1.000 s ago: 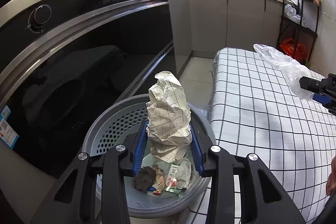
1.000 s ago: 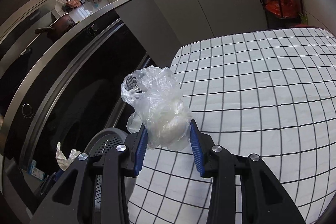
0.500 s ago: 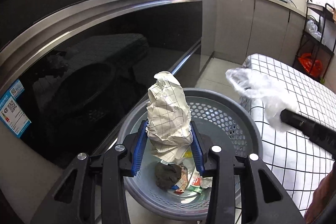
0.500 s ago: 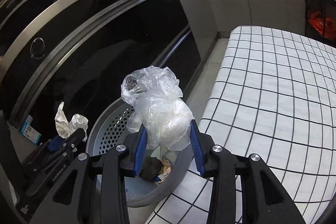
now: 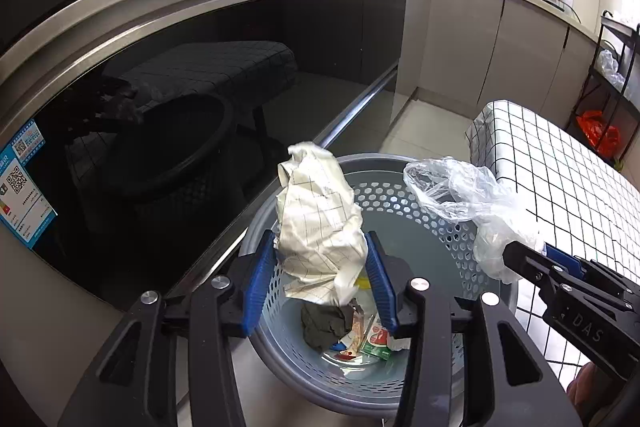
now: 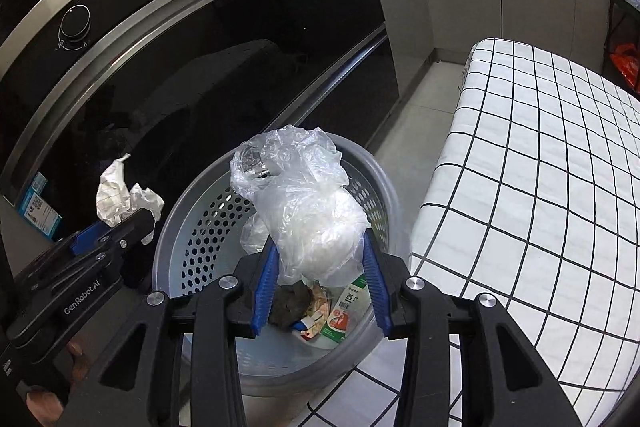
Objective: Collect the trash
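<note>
The left gripper (image 5: 322, 267) is over the grey trash basket (image 5: 424, 179). Its jaws have just been opening, and now they stand about half open. The crumpled paper (image 5: 320, 227) is between the blue pads. The left pad is up against it. On the right side there seems to be a small gap near the bottom, so I cannot tell for sure if the paper is squeezed or coming loose. The paper is off-white with thin dark lines in a grid. It stands up tall and scrunched, with a pointy top.

The right gripper (image 6: 318, 269) is over the same basket, on the right side. Its jaws are partly closed on a clear plastic bag (image 6: 304, 203). Both blue pads press on the bag. The bag is see-through, wrinkly and puffed up, with a whiter lump at the bottom.

The basket is round with lots of little holes in its wall. It sits on the floor, just beside the table with the checked cloth (image 6: 540, 155) on the right and near the black glass oven door (image 5: 180, 99) on the left. Down in the bottom lie a dark lump (image 5: 324, 323) and some small wrappers (image 6: 340, 315).
</note>
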